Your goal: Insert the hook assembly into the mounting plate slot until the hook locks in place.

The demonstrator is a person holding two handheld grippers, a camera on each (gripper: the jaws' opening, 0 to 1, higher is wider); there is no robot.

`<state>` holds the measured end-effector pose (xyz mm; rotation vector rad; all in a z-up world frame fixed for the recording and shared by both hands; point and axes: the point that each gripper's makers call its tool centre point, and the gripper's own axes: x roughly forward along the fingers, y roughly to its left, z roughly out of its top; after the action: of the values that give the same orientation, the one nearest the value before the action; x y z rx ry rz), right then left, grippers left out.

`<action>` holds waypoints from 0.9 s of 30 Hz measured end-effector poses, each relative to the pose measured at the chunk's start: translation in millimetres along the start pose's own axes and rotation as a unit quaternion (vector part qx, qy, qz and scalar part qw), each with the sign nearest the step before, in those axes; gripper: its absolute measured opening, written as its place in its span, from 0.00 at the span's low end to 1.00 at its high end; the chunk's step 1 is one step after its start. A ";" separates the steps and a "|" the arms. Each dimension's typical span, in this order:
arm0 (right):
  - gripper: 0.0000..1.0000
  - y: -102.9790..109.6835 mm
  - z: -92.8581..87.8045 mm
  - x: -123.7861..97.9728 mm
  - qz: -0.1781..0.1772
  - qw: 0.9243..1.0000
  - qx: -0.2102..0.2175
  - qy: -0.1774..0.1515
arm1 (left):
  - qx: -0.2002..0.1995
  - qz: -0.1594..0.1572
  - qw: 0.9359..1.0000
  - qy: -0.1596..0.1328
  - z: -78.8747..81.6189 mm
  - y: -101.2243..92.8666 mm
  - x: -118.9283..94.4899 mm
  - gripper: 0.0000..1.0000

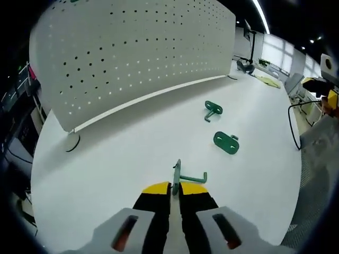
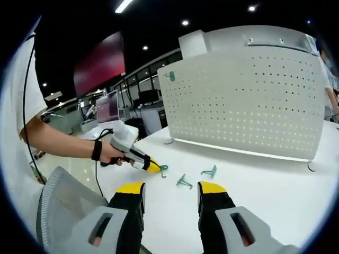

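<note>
Our left gripper point(image 1: 175, 191) clamps a green metal hook assembly point(image 1: 183, 177) above the white worktop point(image 1: 132, 143). Our right gripper point(image 2: 170, 191) stands open and holds nothing. Two more green hook pieces point(image 1: 226, 142) lie near the white perforated pegboard point(image 1: 132, 53).

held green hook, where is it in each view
Left gripper view: the held green hook is at bottom centre, clamped at the left tool.
Right gripper view: it is left of centre, at the yellow tip of the left tool.
Shared landmark: white pegboard.
</note>
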<state>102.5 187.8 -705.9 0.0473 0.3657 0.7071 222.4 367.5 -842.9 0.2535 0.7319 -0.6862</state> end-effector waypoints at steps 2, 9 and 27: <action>0.40 0.7 0.4 0.6 0.002 1.000 -0.001 0.000 | -0.016 -0.004 1.000 0.000 -1.0 -1.4 -0.8 0.04; 0.40 3.4 1.5 1.8 0.007 1.000 -0.003 0.001 | -0.071 -0.014 0.997 -0.024 3.1 -6.1 -5.2 0.04; 0.39 11.6 7.5 4.4 0.026 1.000 -0.005 -0.011 | -0.195 -0.047 0.974 -0.107 34.9 -32.0 -30.9 0.03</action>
<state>100.9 200.1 -698.3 0.0548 0.3401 0.7593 203.2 343.0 -795.7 -0.2138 0.6575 -0.6321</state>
